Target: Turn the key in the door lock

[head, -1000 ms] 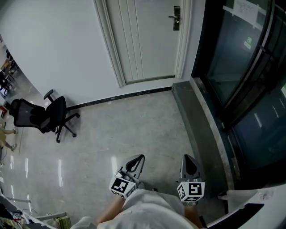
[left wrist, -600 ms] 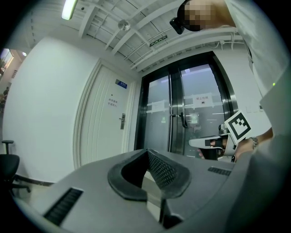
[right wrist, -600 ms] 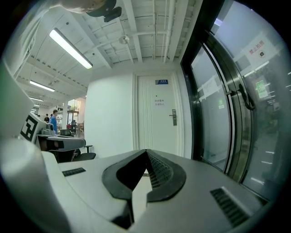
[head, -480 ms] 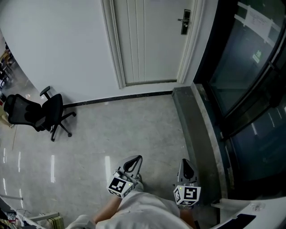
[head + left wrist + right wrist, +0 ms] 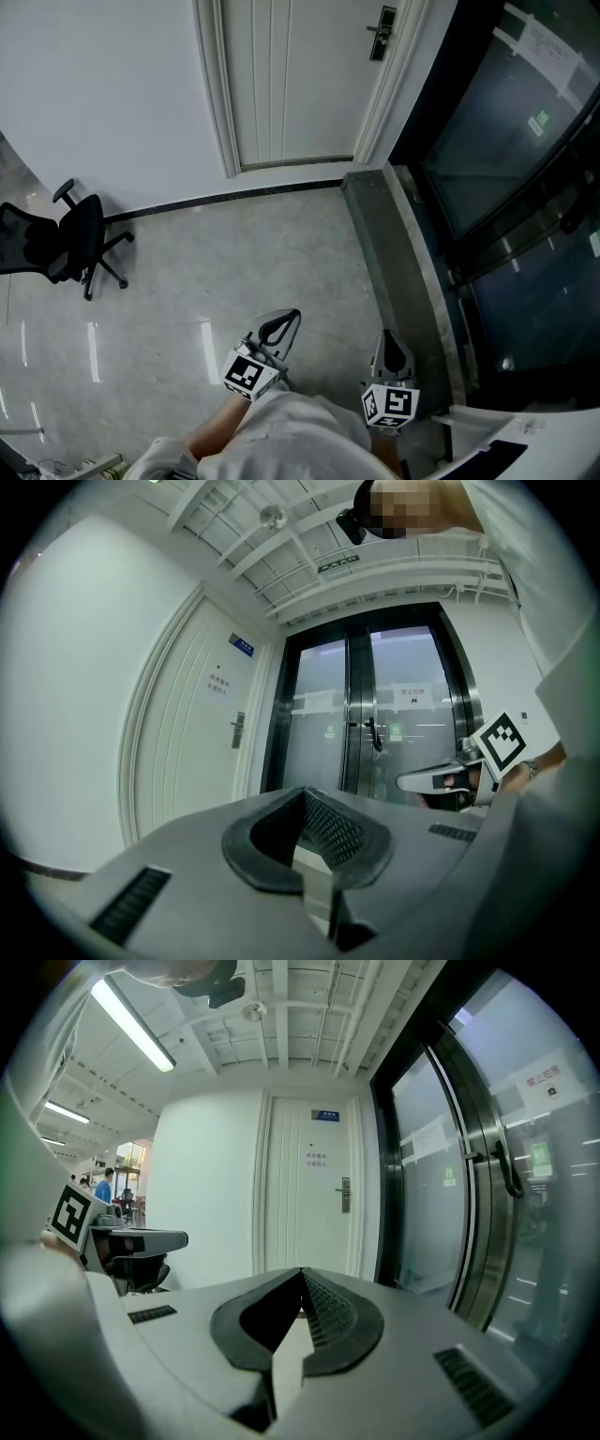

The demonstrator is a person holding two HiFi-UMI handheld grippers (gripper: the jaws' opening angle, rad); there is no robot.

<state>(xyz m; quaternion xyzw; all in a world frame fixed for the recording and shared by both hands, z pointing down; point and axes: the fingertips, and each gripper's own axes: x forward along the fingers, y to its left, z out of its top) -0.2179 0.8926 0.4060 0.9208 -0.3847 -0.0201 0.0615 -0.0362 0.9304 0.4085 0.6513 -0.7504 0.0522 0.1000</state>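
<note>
At the far left edge of the floor (image 5: 234, 262), near the white wall (image 5: 103, 84), a black office chair (image 5: 66, 239) stands on its castors. To the right of it, set in this wall, is the white panelled door (image 5: 281, 84), closed in its frame. The door lock (image 5: 382, 33), a dark plate with a lever handle, sits at the right edge of the door, around the middle of its height as the right gripper view shows it. It is too small to tell if a key is in it. In that same view a small blue plate (image 5: 328, 1115) is at the top of the door and a paper notice (image 5: 316, 1159) hangs on the door, higher than the lock.

Nearer to the person, at the bottom edge of the floor, the left gripper (image 5: 289, 321) is held out over the grey tiles and points toward the door. Its two jaws meet at the tips and nothing is between them. Its marker cube (image 5: 246, 373) is close to the person's white clothing (image 5: 300, 441). Just to the right, the right gripper (image 5: 390, 337) is held beside it without touching it. Its jaws are also closed together and hold nothing. Both grippers are well apart from the door and from the lock.

Along the right edge of the floor runs a dark stone sill (image 5: 394, 262). Beyond it stand dark glass doors (image 5: 506, 150), and one of them has a curved bar handle (image 5: 506, 1171).
</note>
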